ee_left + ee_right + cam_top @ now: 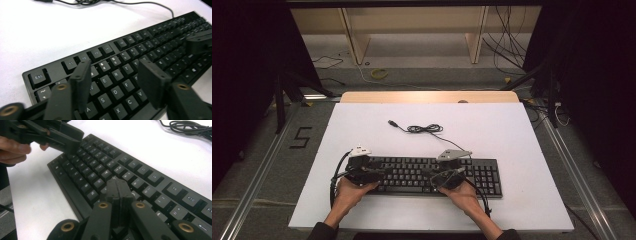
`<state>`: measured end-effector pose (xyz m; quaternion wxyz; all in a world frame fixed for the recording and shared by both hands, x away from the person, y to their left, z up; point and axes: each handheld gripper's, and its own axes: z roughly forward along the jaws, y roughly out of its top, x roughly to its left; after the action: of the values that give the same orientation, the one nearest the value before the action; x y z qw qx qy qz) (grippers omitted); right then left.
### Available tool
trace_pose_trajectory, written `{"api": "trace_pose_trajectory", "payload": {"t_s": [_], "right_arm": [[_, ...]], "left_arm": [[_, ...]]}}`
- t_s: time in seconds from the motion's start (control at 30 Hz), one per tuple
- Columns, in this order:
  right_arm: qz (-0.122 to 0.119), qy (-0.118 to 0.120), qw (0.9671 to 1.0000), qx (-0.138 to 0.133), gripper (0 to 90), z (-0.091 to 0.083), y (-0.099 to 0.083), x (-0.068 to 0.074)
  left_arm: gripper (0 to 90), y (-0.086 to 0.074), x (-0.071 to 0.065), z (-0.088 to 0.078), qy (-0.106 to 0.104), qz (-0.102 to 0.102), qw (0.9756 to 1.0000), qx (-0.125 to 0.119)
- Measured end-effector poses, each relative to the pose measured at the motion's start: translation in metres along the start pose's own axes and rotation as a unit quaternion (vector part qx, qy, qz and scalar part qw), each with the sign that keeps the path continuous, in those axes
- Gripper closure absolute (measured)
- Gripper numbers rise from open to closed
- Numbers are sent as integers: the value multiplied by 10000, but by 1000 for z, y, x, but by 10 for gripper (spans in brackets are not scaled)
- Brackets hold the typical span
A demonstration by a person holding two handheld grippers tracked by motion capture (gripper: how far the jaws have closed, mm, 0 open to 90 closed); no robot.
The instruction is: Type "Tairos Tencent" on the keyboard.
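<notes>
Here I work on the black keyboard (432, 175), which lies flat on the near half of the white worktop (492, 125), its long side across in front of me. My left tongs (117, 80) stand wide, with nothing between them, and they hover over the letter keys at the left end of the board, close to it. My right tongs (119, 192) are pressed together, holding nothing, and their joined tip points down at the keys near the middle of the board; I cannot tell if it already touches a key. I think the step is to press keys, so the closed pair is the better tool: one narrow tip, brought straight down on the middle of one key, so it does not catch the neighbour. The wide pair should close first, otherwise two keys go down together. The keyboard's cable (424, 129) lies in a loose bundle farther back on the worktop, apart from my hands. Beyond the worktop there is a grey floor (422, 50) with loose wires, and wooden legs (354, 37) of some furniture.
</notes>
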<state>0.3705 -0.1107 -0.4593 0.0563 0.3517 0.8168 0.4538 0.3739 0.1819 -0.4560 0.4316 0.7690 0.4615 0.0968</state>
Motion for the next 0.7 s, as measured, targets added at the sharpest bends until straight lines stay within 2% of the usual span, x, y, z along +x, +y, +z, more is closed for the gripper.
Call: {"api": "trace_pose_trajectory", "payload": {"t_s": [0.2,0.4,0.7], "right_arm": [[16,11,10000,0,900,1,0,-1],[34,19,10000,-5,900,2,2,-1],[45,37,10000,0,900,4,3,-2]], "left_arm": [[320,-3,0,-8,-33,-22,9998,-177],[280,-6,-1,-14,-63,-75,9995,-295],[265,-11,0,-20,-76,-86,9992,-370]]}}
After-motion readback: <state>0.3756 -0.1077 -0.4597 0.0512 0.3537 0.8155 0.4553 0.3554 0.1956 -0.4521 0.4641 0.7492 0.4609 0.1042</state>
